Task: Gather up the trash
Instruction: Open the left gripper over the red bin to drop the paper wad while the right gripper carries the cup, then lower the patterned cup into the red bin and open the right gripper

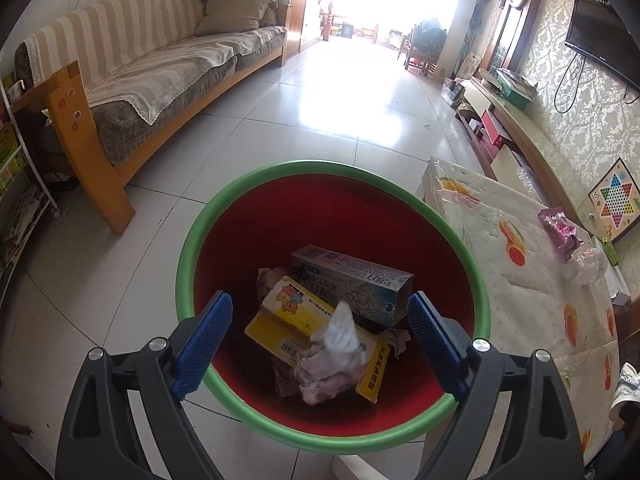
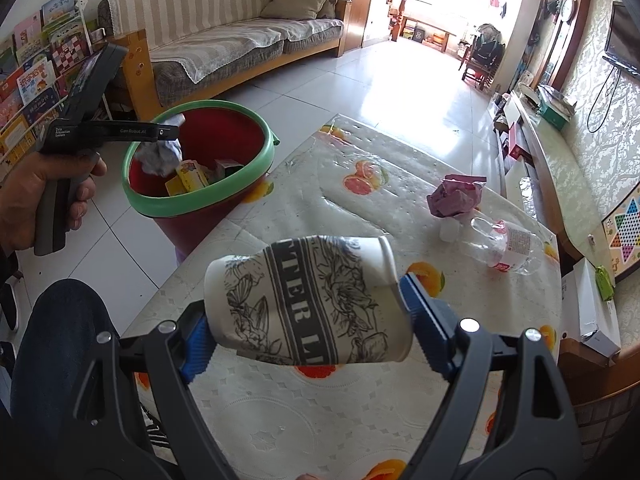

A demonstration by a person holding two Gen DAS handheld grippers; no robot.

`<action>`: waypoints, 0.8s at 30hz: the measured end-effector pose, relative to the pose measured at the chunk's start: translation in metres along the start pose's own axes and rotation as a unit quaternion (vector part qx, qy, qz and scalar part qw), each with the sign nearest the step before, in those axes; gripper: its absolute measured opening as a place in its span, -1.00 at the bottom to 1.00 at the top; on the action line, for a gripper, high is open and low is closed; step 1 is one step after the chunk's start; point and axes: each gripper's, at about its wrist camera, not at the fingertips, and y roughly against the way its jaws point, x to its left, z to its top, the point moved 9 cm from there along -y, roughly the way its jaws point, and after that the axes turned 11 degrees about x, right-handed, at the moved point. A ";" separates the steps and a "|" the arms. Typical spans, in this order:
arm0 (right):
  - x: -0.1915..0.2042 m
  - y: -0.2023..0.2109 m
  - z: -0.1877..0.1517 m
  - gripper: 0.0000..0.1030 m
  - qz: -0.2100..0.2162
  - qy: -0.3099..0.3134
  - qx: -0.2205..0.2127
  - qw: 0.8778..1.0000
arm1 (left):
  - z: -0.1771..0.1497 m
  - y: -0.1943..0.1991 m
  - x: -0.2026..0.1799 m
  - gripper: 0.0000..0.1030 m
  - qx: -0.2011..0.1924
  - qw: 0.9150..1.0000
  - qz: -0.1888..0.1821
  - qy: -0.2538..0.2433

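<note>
Left wrist view: the left gripper hangs directly above a red bin with a green rim, its blue-padded jaws spread wide and holding nothing. Between and beneath the jaws a crumpled paper wad, blurred as if falling, sits over the trash already in the bin: a yellow carton and a grey-blue box just ahead of it.

In the right wrist view, the right gripper clamps a crushed paper cup printed with black flowers and lettering. The cup lies sideways between the jaws, squeezed end to end and lifted off the table, which has a fruit-patterned cover. The bin stands ahead and to the left of these jaws, beside the table's corner. Ahead and to the right, on the table, remain a crumpled pink wrapper and a clear plastic bottle lying on its side, close together.

The step in hand appears to be dropping the wad, with the cup next. To do it well, the left gripper likely needs to clear the bin before the right one swings over, and the cup should be centred over the rim before the jaws part, since the crushed cup could spring sideways
</note>
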 end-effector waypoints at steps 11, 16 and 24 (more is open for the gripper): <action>0.019 -0.009 0.025 0.58 0.009 0.012 -0.009 1.000 | -0.010 0.022 0.010 0.73 -0.022 1.000 0.005 0.004; 0.032 -0.015 0.056 0.58 0.017 0.019 -0.024 0.999 | -0.019 0.037 0.015 0.77 -0.033 0.999 0.011 0.004; 0.062 -0.033 0.112 0.58 0.035 0.037 -0.049 0.997 | -0.039 0.051 0.035 0.80 -0.044 0.998 0.015 0.035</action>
